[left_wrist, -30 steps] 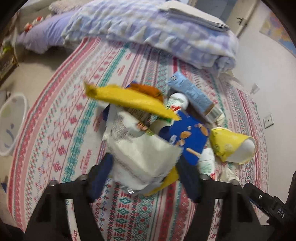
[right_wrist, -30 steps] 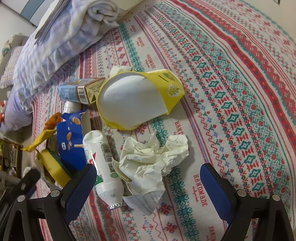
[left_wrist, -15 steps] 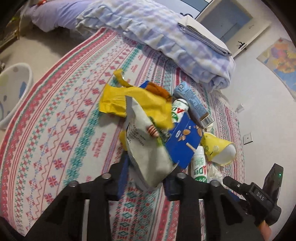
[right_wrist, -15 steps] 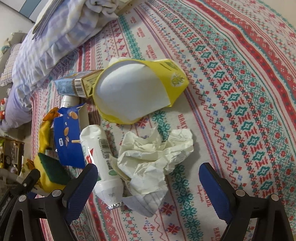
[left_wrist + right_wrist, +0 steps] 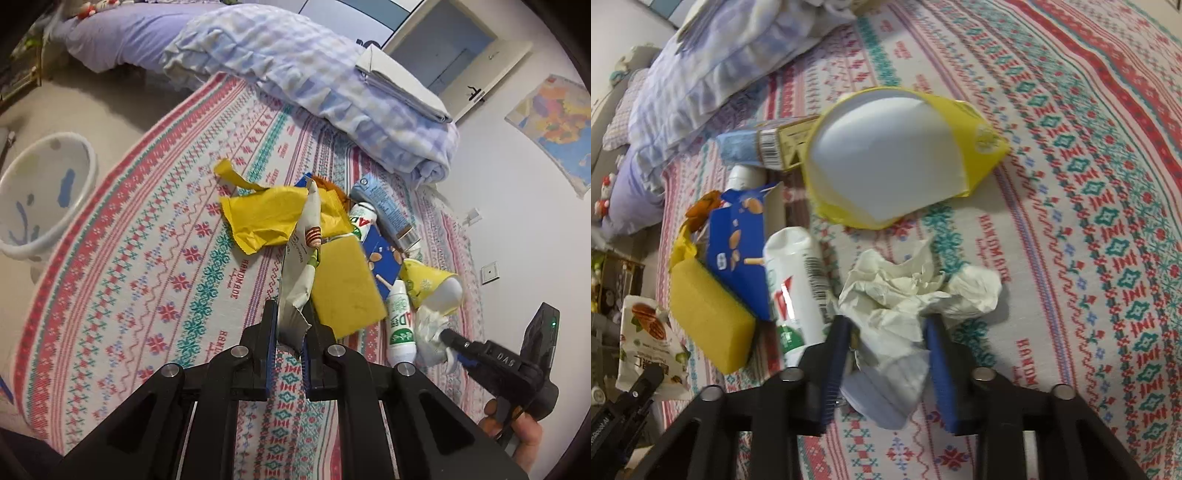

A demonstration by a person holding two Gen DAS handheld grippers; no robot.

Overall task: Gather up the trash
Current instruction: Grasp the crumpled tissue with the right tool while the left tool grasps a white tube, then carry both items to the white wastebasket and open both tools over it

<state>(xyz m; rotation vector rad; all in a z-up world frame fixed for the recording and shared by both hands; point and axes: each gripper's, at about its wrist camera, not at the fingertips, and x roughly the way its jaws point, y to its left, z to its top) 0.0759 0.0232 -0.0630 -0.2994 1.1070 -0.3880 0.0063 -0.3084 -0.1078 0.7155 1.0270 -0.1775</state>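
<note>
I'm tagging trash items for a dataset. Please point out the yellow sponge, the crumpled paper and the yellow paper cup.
yellow sponge [image 5: 345, 288]: left wrist view, middle of its broad top face.
crumpled paper [image 5: 908, 291]: right wrist view, centre of the wad.
yellow paper cup [image 5: 886, 166]: right wrist view, white inside wall.

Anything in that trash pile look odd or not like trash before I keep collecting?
One thing: the yellow sponge beside the blue snack box looks intact and clean, unlike the crumpled wrappers around it. The yellow paper cup is crushed on its side; nothing appears spilled.
</note>
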